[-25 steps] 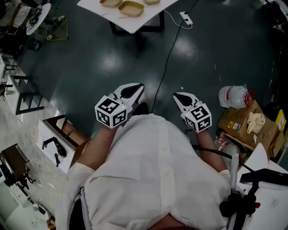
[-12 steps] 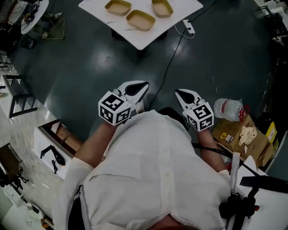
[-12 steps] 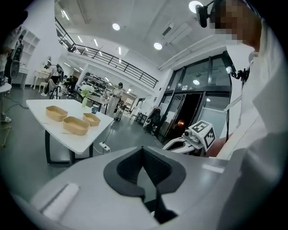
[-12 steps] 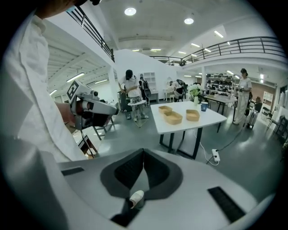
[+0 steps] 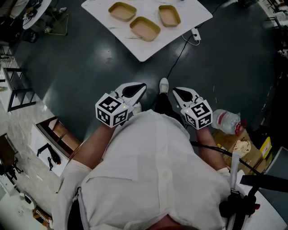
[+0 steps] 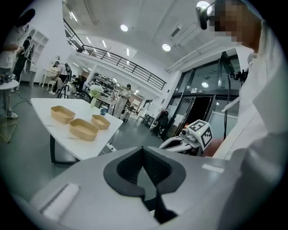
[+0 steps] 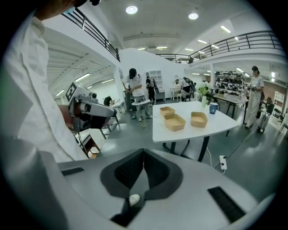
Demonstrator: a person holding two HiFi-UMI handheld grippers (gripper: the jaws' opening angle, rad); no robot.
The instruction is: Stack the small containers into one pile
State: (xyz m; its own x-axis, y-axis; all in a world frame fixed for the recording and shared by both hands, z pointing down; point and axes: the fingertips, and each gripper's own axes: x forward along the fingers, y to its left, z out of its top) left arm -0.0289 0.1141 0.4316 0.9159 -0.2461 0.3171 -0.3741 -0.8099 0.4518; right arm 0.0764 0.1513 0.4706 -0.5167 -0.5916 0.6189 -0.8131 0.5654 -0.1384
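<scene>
Left gripper: the left gripper [image 5: 140, 87] sits low, right up against the person's white shirt [image 5: 153, 170], nose pointing far toward the table. Its jaws are pressed together with nothing between them.
Right gripper: same deal for the right gripper [image 5: 176, 91]. It's tucked in close to the body and aimed the same way, jaws closed on nothing.
Arms: both forearms are bent and pulled in, so the two grippers sit side by side. A shoe [image 5: 164, 84] pokes out on the floor between them.
Since a second ago: both grippers hold pretty much the same pose. The table has slid down into the head view and sits nearer now. A second ago only bits of the containers peeked in at the top edge, and now all three show whole. The shoe tip is new too.
Containers: left container [image 5: 122, 11], middle container [image 5: 145, 28] and right container [image 5: 169, 15] are all tan and shallow. All three look empty. They sit apart in a loose row, none stacked, with the middle one closest to the near edge.
Table: the white table [image 5: 148, 50] is well away from both grippers, on the far side.
Floor: a power strip [image 5: 195, 35] lies by the table's right corner. A plastic bottle [image 5: 225, 120] and a cardboard box [image 5: 245, 148] are off to the right, near the person.
</scene>
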